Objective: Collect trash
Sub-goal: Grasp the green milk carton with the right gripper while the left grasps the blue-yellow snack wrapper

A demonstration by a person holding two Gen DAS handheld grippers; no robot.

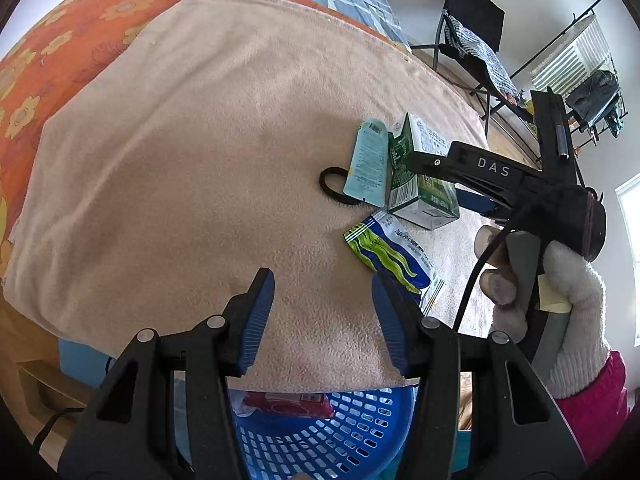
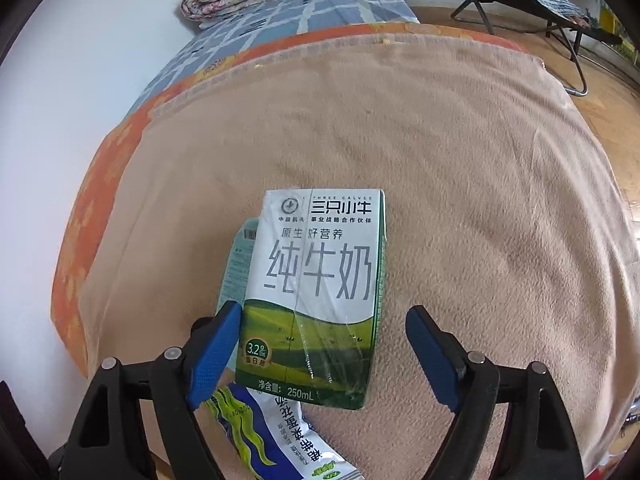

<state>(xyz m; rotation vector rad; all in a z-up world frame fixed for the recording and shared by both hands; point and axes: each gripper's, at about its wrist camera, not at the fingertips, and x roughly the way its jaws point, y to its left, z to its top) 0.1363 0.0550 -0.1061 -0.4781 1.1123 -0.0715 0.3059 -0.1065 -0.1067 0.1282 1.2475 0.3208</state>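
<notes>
While my right gripper point(image 2: 324, 354) hangs wide open around the carton point(image 2: 316, 292) lying on the blanket point(image 2: 480, 200), gripping nothing, I'd pinch its stiff side walls gently; probably empty, light, crushable. Left gripper point(image 1: 322, 320) half open, empty.

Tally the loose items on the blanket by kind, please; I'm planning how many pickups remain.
Milk cartons: 1
Flat packets, one light blue, one blue-green-white: 2
Black elastic loops: 1
Total: 4
</notes>
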